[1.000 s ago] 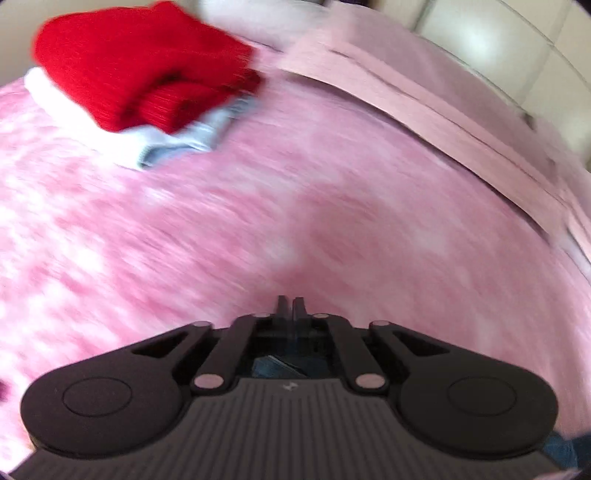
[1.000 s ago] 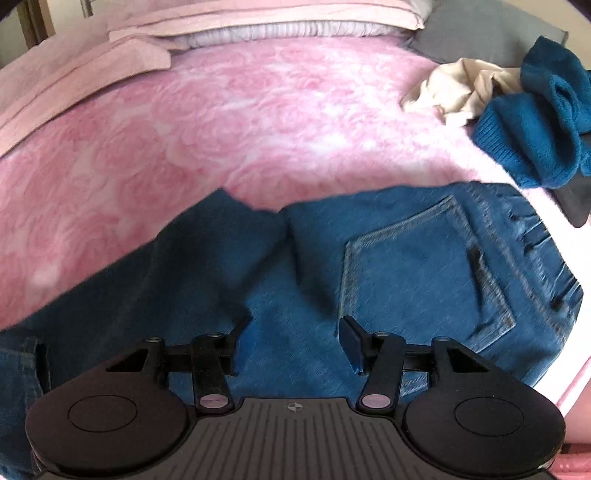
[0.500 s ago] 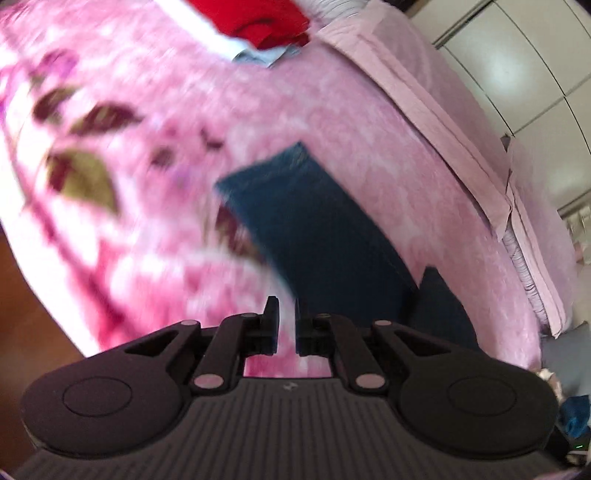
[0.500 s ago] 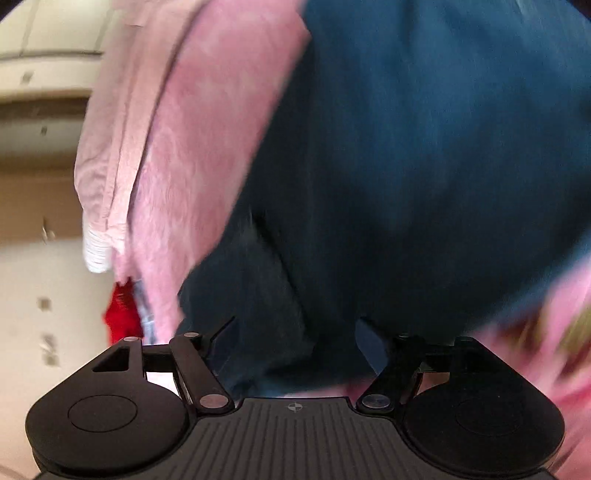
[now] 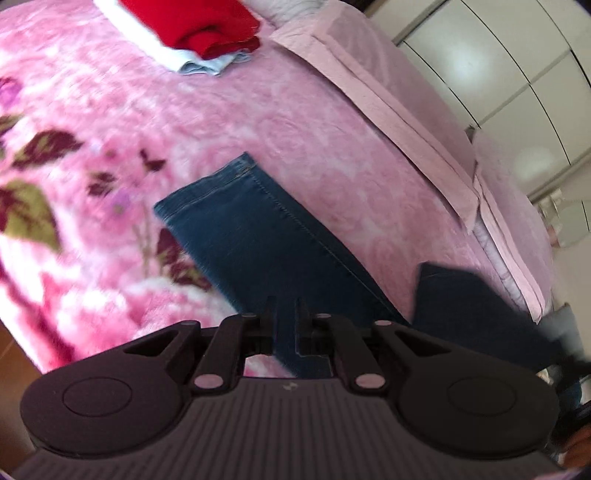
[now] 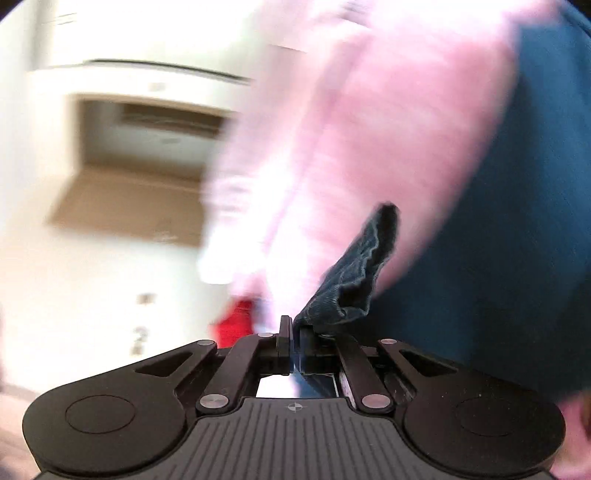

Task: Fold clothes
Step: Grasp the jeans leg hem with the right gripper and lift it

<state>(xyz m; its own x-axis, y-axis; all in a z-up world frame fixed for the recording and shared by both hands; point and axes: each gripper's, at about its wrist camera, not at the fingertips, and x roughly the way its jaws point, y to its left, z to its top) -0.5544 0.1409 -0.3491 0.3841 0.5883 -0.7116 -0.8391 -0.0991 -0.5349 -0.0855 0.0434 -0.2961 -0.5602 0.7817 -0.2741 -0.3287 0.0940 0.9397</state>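
Dark blue denim jeans (image 5: 258, 236), stitched seam and hem, lie long and flat across a fuzzy pink floral bed (image 5: 122, 110). A folded pile with a red knit (image 5: 207, 26) on top sits at the far end; smooth pink pillows (image 5: 388, 110) line the edge. Our left gripper (image 5: 284, 314) tilts down over the leg, its fingers nearly together; we see denim behind the gap but cannot tell any pinch. Our right gripper (image 6: 293, 332), rolled sideways in a blurred view, has just snapped its fingers closed on a bunched denim fold (image 6: 354, 273).
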